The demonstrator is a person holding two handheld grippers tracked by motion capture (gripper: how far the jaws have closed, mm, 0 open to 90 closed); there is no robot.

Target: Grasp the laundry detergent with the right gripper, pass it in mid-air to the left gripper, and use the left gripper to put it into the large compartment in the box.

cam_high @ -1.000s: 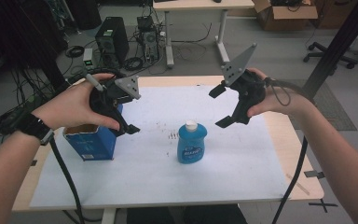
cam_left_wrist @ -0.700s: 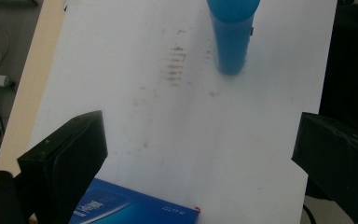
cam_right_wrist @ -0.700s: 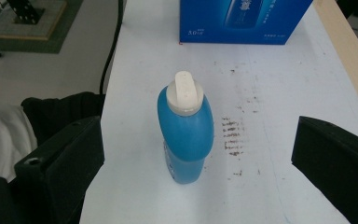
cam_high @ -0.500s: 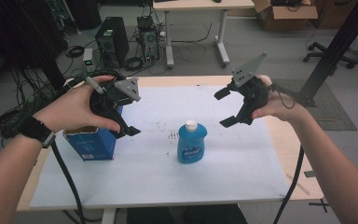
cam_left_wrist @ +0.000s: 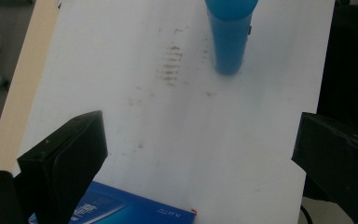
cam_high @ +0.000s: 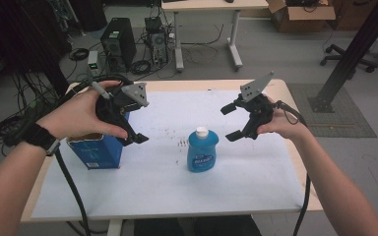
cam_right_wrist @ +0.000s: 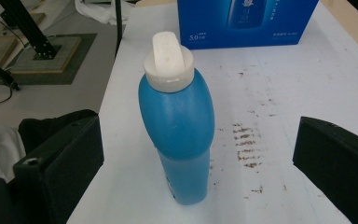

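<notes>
bottle: blue translucent plastic bottle with white flip cap (cam_high: 203, 150), upright on the white sheet over the wooden counter (cam_high: 216, 84), roughly mid-counter, a bit toward the near edge; nothing touching it
box: blue cardboard box with white print (cam_high: 96, 151), standing near the counter's left edge, well left of the bottle, top looks open
left hand-held gripper: left hand-held gripper (cam_high: 132, 129) held in the air over the box, near its right top edge; jaws spread wide, nothing between them; its own view looks down on the sheet, with the box corner low and the bottle base far up
right hand-held gripper: right hand-held gripper (cam_high: 232, 123) above the counter just right of the bottle, tips pointing at it, not touching; jaws wide open and empty; its view has the bottle (cam_right_wrist: 178, 121) centred between the jaws, the box (cam_right_wrist: 247, 21) behind it
sheet: brown smudge marks (cam_high: 182, 143) just left of the bottle
</notes>
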